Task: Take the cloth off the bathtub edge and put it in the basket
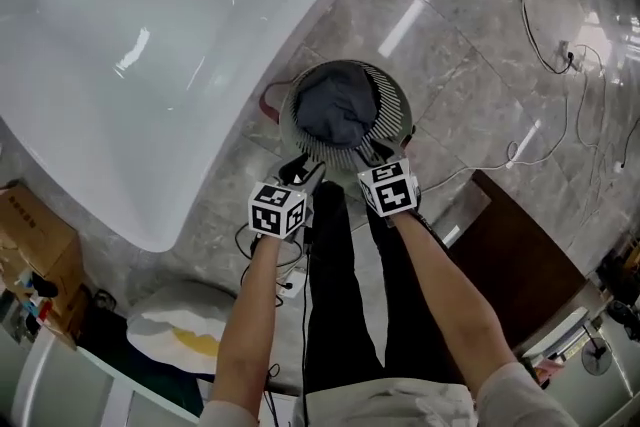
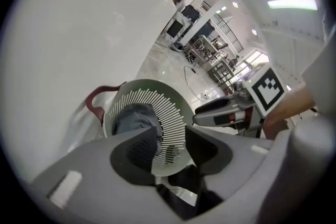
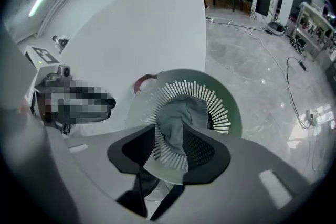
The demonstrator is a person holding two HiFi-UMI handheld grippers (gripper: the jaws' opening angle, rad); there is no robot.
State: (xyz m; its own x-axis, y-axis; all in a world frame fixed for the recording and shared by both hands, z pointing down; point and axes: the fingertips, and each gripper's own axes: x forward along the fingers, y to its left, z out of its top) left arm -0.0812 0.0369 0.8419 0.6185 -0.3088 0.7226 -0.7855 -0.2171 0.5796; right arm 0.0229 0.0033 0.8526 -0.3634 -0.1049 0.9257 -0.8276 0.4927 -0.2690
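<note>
Left gripper [image 1: 300, 173] and right gripper [image 1: 378, 155], fingers apart and empty, hide the near rim of the basket [image 1: 402, 105] holding the cloth [image 1: 335, 110].

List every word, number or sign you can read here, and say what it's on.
No text here can be read.
Cardboard box: faint print, too small to read.
Marker cubes: black-and-white square patterns only, no words or numbers.

dark grey cloth [image 1: 335, 112]: in round pale slatted plastic basket [image 1: 400, 105] | basket: on grey marble floor [image 1: 470, 65], just right of white bathtub [image 1: 150, 35] corner | thin white cable [image 1: 530, 25]: on floor, farther right
</note>
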